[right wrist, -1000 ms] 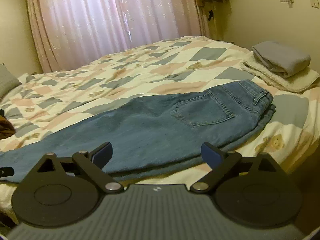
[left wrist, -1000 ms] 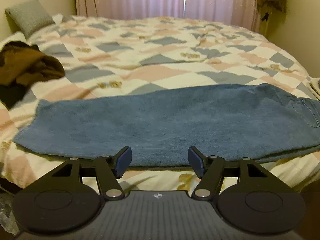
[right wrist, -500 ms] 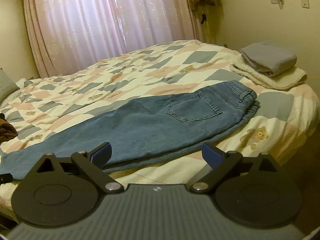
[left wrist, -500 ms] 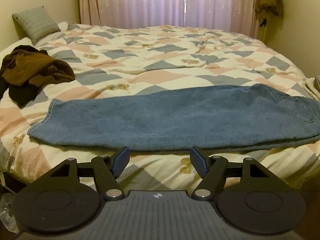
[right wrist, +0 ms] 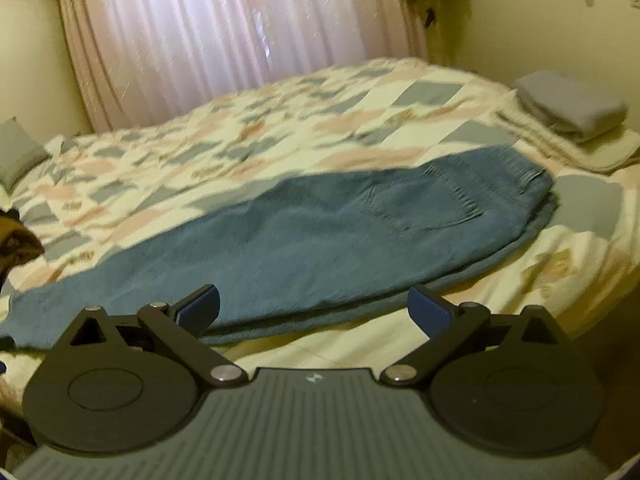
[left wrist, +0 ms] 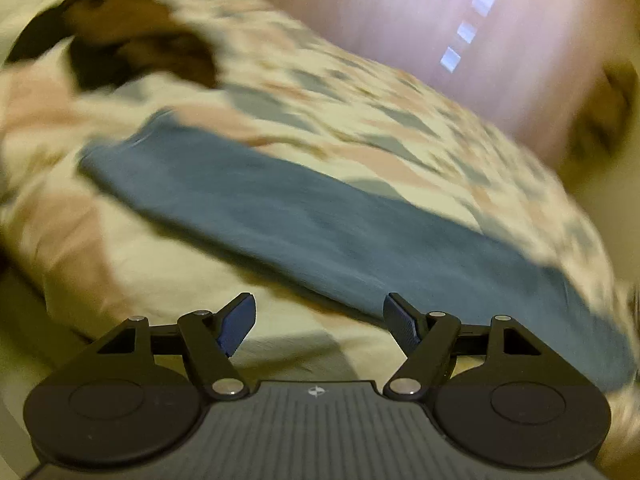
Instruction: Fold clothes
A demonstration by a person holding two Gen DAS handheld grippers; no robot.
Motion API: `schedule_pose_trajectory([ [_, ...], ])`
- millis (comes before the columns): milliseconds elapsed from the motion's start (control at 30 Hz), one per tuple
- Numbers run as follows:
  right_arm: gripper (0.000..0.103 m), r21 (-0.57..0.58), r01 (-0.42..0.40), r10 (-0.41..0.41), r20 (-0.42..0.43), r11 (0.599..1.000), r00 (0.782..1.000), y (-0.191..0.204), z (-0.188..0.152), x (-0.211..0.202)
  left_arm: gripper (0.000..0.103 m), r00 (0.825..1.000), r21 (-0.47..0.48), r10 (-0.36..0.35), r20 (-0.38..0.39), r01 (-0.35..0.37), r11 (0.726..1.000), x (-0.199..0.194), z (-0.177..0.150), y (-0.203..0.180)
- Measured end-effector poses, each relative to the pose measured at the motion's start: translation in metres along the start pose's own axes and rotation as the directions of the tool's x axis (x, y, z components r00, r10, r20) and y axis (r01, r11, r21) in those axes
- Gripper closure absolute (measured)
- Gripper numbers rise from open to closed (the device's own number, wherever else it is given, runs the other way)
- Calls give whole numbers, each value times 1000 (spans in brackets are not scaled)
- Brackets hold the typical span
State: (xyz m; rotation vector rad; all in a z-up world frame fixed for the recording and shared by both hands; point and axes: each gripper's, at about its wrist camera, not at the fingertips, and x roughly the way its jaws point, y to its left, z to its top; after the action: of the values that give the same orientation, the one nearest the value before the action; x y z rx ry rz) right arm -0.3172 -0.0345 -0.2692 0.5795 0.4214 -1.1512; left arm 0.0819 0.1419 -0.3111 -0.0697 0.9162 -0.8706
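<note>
Left gripper (left wrist: 319, 322) and right gripper (right wrist: 313, 309) both had jaws apart, just widened, nothing between them, above the near edge of the jeans (right wrist: 320, 236) lying flat lengthwise on the patchwork quilt (right wrist: 280, 136), folded grey cloth (right wrist: 572, 106) and pink curtains (right wrist: 224, 24) beyond.

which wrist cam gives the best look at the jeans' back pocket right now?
Right wrist: the back pocket on the jeans sits in frame, stitching visible despite mild blur. The left wrist view is heavily motion-blurred and shows only the leg end as a blue band; no pocket can be made out there.
</note>
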Motion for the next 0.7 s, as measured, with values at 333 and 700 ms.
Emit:
schedule_pose_trajectory([
  [333, 4, -52, 38, -43, -99, 998, 994, 13, 8, 60, 34, 993, -419, 67, 99, -19, 908, 61, 43, 123],
  [700, 3, -131, 29, -49, -158, 991, 986, 35, 16, 100, 53, 980, -550, 31, 197, 84, 831, 86, 63, 165],
])
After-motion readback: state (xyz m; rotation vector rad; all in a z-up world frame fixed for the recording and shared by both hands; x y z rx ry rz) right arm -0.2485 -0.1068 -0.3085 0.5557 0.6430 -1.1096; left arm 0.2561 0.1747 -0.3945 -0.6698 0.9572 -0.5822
